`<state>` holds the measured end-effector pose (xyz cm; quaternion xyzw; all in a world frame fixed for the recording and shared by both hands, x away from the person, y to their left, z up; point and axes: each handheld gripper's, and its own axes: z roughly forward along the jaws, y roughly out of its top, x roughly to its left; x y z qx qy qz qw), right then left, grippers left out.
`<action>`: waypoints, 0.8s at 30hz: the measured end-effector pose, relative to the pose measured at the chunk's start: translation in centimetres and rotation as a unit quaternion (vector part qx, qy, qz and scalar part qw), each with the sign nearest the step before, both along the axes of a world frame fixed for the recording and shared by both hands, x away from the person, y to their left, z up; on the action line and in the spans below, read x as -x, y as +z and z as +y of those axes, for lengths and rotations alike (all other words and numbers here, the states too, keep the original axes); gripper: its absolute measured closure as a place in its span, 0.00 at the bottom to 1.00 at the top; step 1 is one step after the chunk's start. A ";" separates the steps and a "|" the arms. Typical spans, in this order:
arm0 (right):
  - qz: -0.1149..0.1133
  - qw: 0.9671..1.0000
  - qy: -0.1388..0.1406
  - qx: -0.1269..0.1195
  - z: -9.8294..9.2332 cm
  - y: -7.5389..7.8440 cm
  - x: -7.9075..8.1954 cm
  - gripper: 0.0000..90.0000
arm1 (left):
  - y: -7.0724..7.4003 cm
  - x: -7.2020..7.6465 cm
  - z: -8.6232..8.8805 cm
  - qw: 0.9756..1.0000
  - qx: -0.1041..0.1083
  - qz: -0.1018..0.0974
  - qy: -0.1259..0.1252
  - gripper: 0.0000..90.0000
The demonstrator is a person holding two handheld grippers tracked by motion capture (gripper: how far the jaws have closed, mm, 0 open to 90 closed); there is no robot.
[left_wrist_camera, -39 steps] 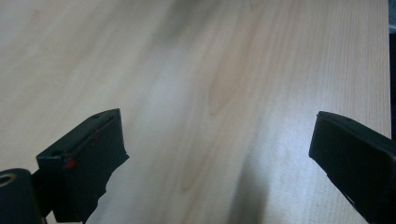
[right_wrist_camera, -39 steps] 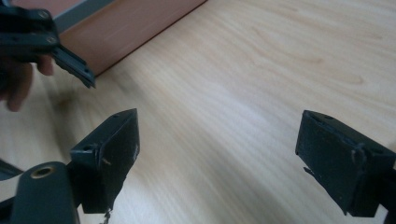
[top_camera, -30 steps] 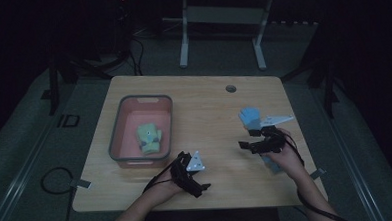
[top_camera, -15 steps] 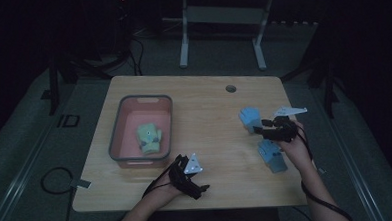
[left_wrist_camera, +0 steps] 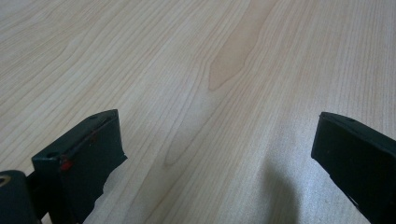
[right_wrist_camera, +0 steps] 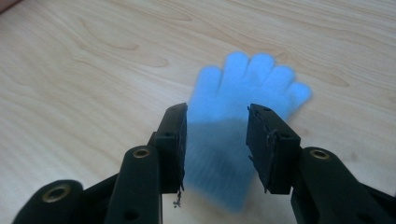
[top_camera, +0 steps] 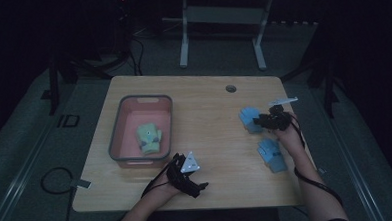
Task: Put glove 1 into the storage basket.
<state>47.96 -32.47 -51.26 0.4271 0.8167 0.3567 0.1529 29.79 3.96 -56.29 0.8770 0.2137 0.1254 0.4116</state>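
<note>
Two blue gloves lie on the right of the wooden table: a farther blue glove (top_camera: pixel 248 117) and a nearer blue glove (top_camera: pixel 271 155). My right gripper (top_camera: pixel 259 121) hovers at the farther blue glove (right_wrist_camera: pixel 247 79). Its jaws (right_wrist_camera: pixel 217 116) have just been closing and stand on either side of the cuff, but the pads do not visibly press on it. A green glove (top_camera: pixel 149 137) lies inside the pink bin (top_camera: pixel 115 129). My left gripper (top_camera: pixel 186 173) rests near the front edge with its jaws (left_wrist_camera: pixel 215 135) wide apart over bare wood.
The pink bin sits at the table's left. A small round hole (top_camera: pixel 230 88) is near the far edge. A white table frame (top_camera: pixel 220 19) stands on the floor behind, and cables (top_camera: pixel 57 179) lie at the left.
My right hand has moved away from the front edge to the farther blue glove, uncovering the nearer one. The left hand has stayed put.
</note>
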 end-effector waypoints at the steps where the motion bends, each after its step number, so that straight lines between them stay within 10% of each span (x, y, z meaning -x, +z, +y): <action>1: -0.002 1.000 0.002 0.004 0.0 -0.2 -0.5 0.65 | 0.0 0.0 0.0 1.000 0.001 0.000 -0.001 0.03; 18: 0.011 0.999 0.006 0.052 1.1 -3.0 -3.8 0.67 | -0.1 -0.2 0.3 1.000 0.006 0.005 0.003 0.03; 24: 0.015 0.998 -0.013 0.067 1.9 -3.0 -3.4 0.86 | -0.1 -0.1 0.3 1.000 0.012 -0.004 0.004 0.03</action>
